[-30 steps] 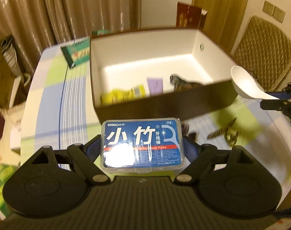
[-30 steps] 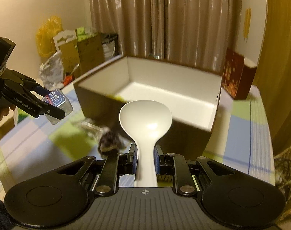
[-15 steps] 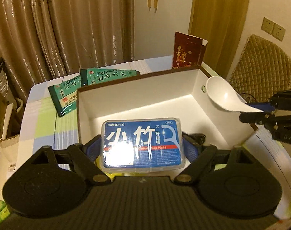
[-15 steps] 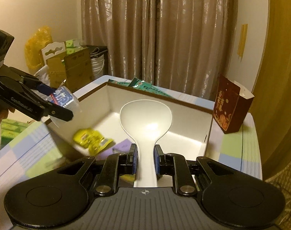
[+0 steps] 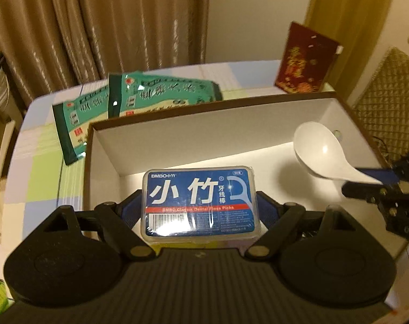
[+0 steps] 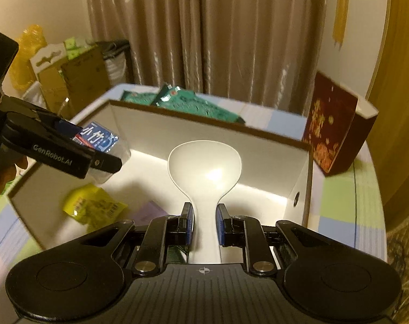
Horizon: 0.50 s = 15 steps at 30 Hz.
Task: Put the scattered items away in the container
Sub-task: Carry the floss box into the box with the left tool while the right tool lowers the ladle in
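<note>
Both loads hang over the open box [image 6: 299, 172], seemingly ready to drop: the left hand-held gripper [image 5: 199, 202] pinches the floss-pick case [image 5: 199, 199] while the right hand-held gripper [image 6: 203, 225] clamps the white spoon [image 6: 204, 167].

Left tongs [image 5: 198, 202]: matte black body, ribbed top plate, two round lobes with recessed discs, triangular cut-outs, angled linkage arms with brass-coloured pivot screws, blue pads. Seen from the right wrist [image 6: 96, 159]: white lettering "GenRobot.AI" along one black finger.

Right tongs [image 6: 203, 224]: same black ribbed body and twin lobes, small white crosshair mark at centre, silver pivot screws, blue pads [image 6: 187, 225] on narrow black fingers.
</note>
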### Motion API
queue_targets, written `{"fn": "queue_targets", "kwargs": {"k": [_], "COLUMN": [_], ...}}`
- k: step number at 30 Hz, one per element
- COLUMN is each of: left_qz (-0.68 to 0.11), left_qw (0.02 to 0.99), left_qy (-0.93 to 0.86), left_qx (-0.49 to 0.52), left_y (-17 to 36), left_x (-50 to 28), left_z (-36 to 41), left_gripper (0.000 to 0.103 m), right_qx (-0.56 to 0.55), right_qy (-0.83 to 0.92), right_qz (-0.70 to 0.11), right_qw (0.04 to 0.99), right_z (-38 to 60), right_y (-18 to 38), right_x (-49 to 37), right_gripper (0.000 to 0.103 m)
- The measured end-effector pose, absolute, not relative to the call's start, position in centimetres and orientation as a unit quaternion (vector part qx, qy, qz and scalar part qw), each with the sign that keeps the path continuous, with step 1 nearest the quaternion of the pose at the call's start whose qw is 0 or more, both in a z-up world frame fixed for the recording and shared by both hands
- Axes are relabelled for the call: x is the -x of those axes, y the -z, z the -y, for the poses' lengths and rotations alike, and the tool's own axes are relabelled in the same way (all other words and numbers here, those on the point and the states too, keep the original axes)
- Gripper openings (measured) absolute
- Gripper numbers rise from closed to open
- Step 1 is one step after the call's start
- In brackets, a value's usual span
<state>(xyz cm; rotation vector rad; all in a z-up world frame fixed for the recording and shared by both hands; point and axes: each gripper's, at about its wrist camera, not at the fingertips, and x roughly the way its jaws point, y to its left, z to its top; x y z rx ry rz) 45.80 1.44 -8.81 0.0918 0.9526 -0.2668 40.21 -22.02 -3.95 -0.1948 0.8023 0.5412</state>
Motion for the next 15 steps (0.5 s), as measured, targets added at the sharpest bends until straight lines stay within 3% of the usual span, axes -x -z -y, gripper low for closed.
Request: {"fn": "queue_targets", "kwargs": {"k": [15], "left_qz": [-0.49], "left_qw": [0.863], "left_qy": [0.102], "left_qx": [-0.072], "left_y": [13.3], "left_x": [-49.3], "left_z": [0.0], "left_gripper": [0.084], "right_qx": [0.092], "right_qy": [-0.247], "right_qz": [-0.418], "right_qw": [0.869], "right_z": [21.4], "right_y": [5.9], "right_x": [-42.3], "right_gripper": [0.015]}}
